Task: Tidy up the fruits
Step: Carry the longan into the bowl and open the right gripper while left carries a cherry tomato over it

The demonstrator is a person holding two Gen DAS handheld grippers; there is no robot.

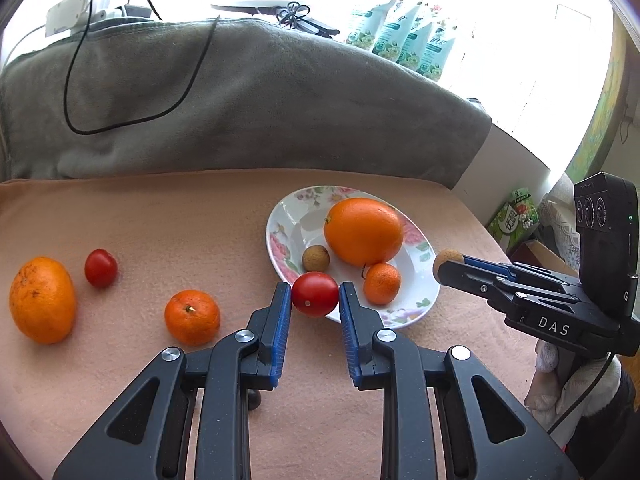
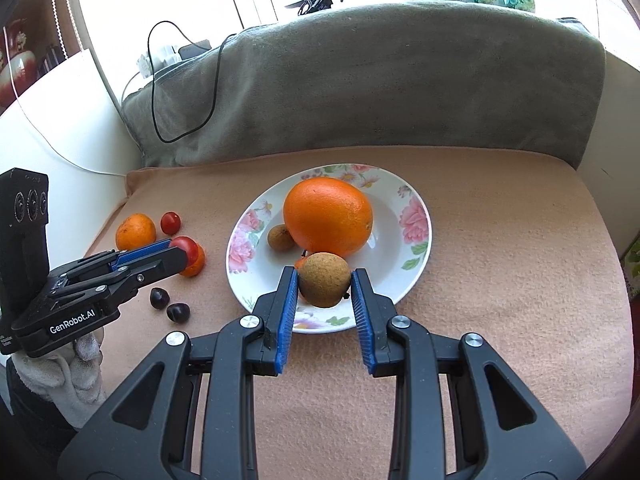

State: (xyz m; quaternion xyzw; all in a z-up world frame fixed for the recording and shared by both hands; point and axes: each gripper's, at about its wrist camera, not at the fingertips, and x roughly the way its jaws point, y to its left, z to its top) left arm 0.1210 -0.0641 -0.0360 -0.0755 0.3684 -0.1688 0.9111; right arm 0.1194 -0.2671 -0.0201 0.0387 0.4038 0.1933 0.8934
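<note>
**Tongs Carry a Tomato and a Brown Fruit at the Plate**

Left tongs (image 1: 315, 294) pinch a glossy red cherry tomato (image 1: 315, 294) between blue ribbed pads, held at the near left edge of a flowered white plate (image 1: 280, 236). Right tongs (image 2: 325, 282) grip a small, round, rough-skinned brown fruit (image 2: 324, 280) at the plate's near rim.

On the plate (image 2: 408, 240) rests a large, smooth orange (image 2: 328, 216), a second small brown fruit (image 2: 279, 237) touching its left side, and a little mandarin (image 1: 382, 283) just in front of it.

Off the plate to the left lie a mandarin with a green stem scar (image 1: 192, 317), a second cherry tomato (image 1: 101, 268) and, farthest out, a blemished orange (image 1: 42, 300). Two dark, shiny chestnut-like pieces (image 2: 169, 305) sit near the left tongs.

All the fruit lies on a peach-coloured cloth (image 1: 160, 216) covering the counter. Behind it rises a grey-green blanket (image 1: 260, 100) with a black cable (image 1: 80, 80) looped over it, under a bright window lined with teal flowered packets (image 1: 400, 36).
</note>
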